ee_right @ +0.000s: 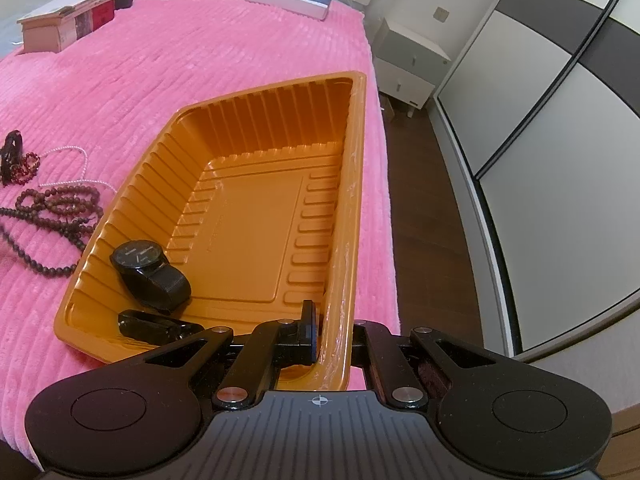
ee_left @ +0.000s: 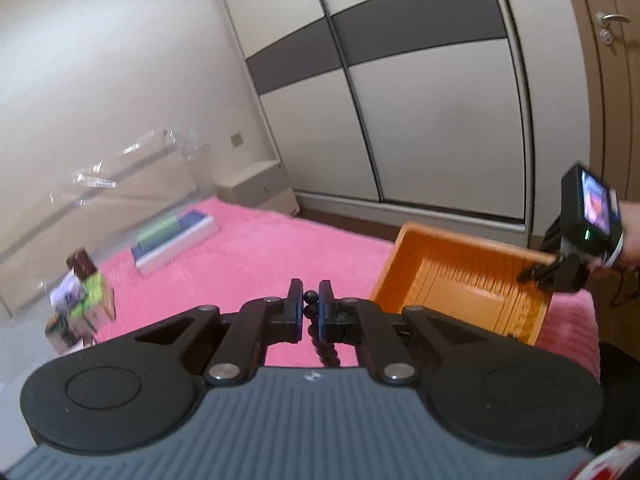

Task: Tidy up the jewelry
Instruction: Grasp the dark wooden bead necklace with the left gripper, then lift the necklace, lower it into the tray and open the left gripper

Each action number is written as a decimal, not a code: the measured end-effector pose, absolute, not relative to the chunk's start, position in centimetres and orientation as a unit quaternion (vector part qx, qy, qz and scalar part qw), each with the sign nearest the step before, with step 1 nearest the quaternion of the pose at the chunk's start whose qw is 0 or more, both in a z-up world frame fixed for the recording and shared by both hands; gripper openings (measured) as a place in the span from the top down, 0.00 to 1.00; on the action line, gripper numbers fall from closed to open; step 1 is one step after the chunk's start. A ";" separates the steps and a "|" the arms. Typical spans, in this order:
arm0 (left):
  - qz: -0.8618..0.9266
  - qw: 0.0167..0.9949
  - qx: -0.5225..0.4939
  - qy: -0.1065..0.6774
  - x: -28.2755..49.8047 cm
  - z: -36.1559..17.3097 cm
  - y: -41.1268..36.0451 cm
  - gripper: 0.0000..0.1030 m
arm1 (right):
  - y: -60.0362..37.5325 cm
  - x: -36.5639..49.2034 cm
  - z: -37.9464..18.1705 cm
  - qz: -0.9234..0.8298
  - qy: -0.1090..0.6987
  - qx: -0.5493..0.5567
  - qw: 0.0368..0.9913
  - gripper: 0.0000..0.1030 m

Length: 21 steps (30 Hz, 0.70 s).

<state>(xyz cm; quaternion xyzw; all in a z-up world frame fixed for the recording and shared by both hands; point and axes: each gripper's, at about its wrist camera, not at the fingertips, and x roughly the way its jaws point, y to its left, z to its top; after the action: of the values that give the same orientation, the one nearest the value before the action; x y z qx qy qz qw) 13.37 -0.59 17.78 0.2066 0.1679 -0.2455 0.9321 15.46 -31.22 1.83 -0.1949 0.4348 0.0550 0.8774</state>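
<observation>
Left gripper (ee_left: 310, 300) pinches a dark bead string (ee_left: 320, 344) that hangs above the pink blanket (ee_left: 256, 248). Right gripper (ee_right: 326, 332) is clamped on the orange tray's (ee_right: 256, 96) rim; a black watch (ee_right: 150, 276) lies inside.

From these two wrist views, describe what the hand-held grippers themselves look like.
Each hand-held gripper has a grey ribbed body with a small crosshair mark, two round black discs at its sides, black linkage arms with silver pivot pins, and flat black fingers; see the left hand-held gripper and the right hand-held gripper. Seen from the left, the right one carries a black camera block with a lit screen and a green light.
</observation>
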 end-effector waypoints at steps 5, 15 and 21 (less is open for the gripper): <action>-0.253 0.934 0.214 0.136 13.7 21.1 -1.9 0.94 | -31.2 15.6 1.9 0.056 0.433 -0.196 0.878 0.96; -0.272 0.936 0.208 0.080 14.3 26.8 -4.7 0.94 | -31.2 15.4 2.1 0.059 0.429 -0.197 0.879 0.96; -0.285 0.935 0.205 0.055 14.7 29.3 -6.8 0.94 | -31.0 15.4 2.3 0.060 0.427 -0.199 0.880 0.96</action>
<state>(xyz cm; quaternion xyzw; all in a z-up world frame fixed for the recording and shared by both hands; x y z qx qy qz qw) 14.70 -6.76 29.29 0.2049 0.0551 -0.2846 0.9349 15.38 -31.04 2.30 -0.1989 0.4266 0.0601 0.8802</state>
